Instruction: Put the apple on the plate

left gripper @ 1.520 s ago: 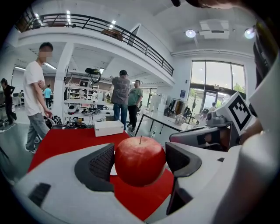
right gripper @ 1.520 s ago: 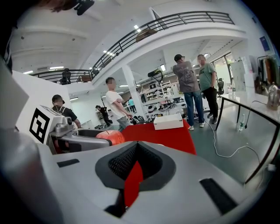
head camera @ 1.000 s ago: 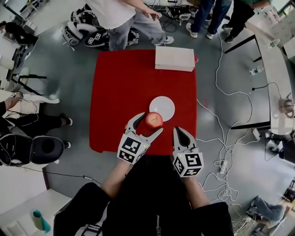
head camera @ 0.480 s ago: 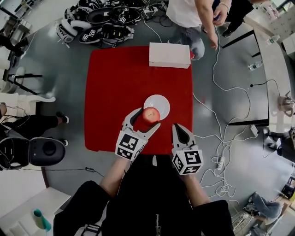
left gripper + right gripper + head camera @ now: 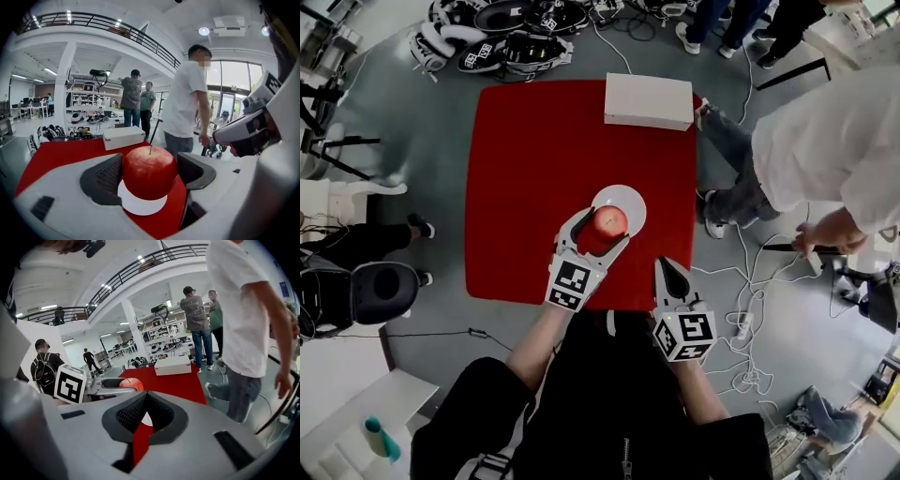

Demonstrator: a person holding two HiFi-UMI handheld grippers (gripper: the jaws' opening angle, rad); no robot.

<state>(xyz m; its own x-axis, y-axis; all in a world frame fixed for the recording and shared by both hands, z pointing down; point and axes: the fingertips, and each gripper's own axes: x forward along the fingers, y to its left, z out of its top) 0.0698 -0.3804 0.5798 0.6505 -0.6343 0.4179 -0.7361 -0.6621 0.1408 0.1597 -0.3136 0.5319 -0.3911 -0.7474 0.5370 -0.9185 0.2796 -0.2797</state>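
Note:
A red apple [image 5: 607, 223] [image 5: 149, 172] sits clamped between the jaws of my left gripper [image 5: 598, 228] [image 5: 150, 173], held above the near edge of a small white plate [image 5: 623, 202] [image 5: 140, 205] on the red table [image 5: 534, 169]. My right gripper [image 5: 668, 274] [image 5: 145, 418] hangs shut and empty over the table's near right edge, to the right of the left one. In the right gripper view the apple [image 5: 131, 383] shows to the left, inside the other gripper.
A white box [image 5: 649, 100] [image 5: 123, 136] lies at the table's far edge. A person in a white shirt [image 5: 825, 150] stands close by the table's right side. Cables [image 5: 750, 281] run across the floor on the right, and gear [image 5: 502, 37] lies beyond the far edge.
The left gripper has carried the apple forward, from short of the plate to over its near edge. A person has walked round to the table's right side. The right gripper has barely moved.

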